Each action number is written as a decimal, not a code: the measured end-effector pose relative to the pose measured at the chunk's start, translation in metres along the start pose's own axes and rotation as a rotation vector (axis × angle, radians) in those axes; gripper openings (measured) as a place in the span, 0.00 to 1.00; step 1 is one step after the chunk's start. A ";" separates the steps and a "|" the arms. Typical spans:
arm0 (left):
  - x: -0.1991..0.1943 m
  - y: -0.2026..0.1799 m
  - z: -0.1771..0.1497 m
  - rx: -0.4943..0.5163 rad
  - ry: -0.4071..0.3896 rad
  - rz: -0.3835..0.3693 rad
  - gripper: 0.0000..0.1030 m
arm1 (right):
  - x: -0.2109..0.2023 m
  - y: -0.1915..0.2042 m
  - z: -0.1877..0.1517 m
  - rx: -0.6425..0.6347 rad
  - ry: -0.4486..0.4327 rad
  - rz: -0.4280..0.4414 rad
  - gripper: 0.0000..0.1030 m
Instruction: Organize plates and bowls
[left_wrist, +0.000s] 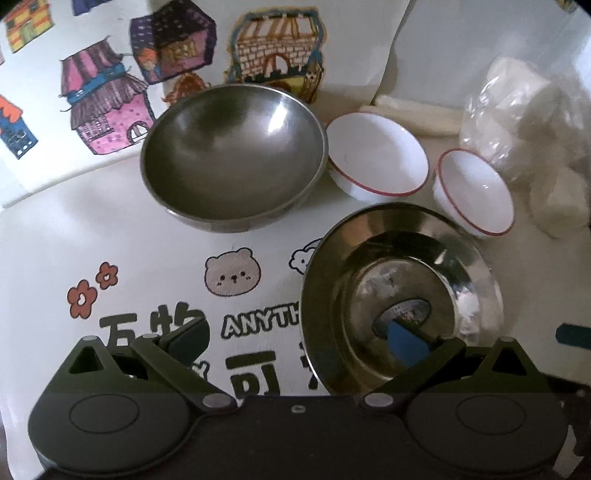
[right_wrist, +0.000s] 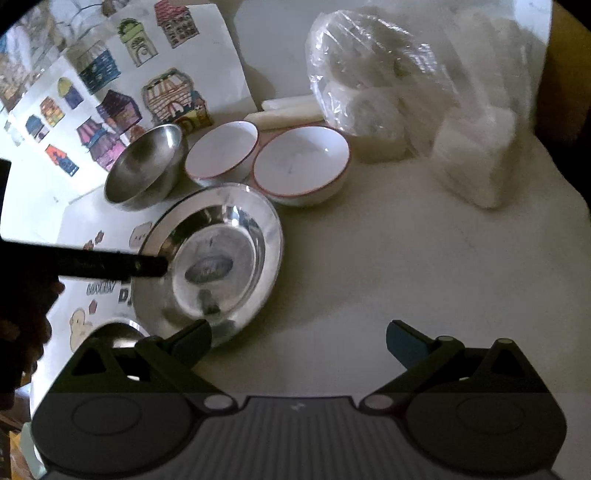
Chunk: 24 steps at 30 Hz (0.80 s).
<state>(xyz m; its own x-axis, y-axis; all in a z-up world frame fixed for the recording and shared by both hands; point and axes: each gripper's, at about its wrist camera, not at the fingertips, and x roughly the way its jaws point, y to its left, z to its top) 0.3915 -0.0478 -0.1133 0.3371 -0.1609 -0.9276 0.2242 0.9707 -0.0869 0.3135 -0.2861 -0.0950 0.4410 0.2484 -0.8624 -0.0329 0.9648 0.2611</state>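
Left gripper (left_wrist: 301, 338): spread wide, nothing grasped; right finger over the steel plate's near rim, left finger over the printed cloth.
Right gripper (right_wrist: 298, 341): spread wide, nothing grasped; bare tabletop between the fingers, left finger at the steel plate's near edge.
Steel plate (left_wrist: 400, 291): nearest dish, at 5 o'clock in the left wrist view, flat on the table, partly over the printed cloth (left_wrist: 147, 258).
Steel bowl (left_wrist: 232, 155): upright at 12 o'clock from centre, beyond the plate, on the cloth.
Larger white bowl (left_wrist: 376, 155): red-rimmed, touching the steel bowl at its 3 o'clock side.
Smaller white bowl (left_wrist: 474, 190): red-rimmed, just beside the larger one, toward 3 o'clock.
Plastic bag (right_wrist: 399, 74): farthest, at 1 o'clock in the right wrist view, holding white rolls.
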 end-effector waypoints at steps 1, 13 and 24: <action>0.002 -0.001 0.002 0.001 0.004 0.007 0.99 | 0.004 -0.001 0.004 0.002 0.002 0.008 1.00; 0.019 -0.006 0.015 -0.018 0.071 0.104 0.97 | 0.032 0.001 0.025 0.009 0.014 0.049 0.96; 0.027 -0.023 0.027 -0.024 0.070 0.045 0.70 | 0.037 0.007 0.026 -0.008 0.012 0.054 0.62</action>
<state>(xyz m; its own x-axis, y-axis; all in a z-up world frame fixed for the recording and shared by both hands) 0.4202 -0.0788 -0.1266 0.2816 -0.1052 -0.9537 0.1877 0.9808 -0.0527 0.3531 -0.2730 -0.1134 0.4273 0.3015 -0.8524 -0.0640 0.9505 0.3042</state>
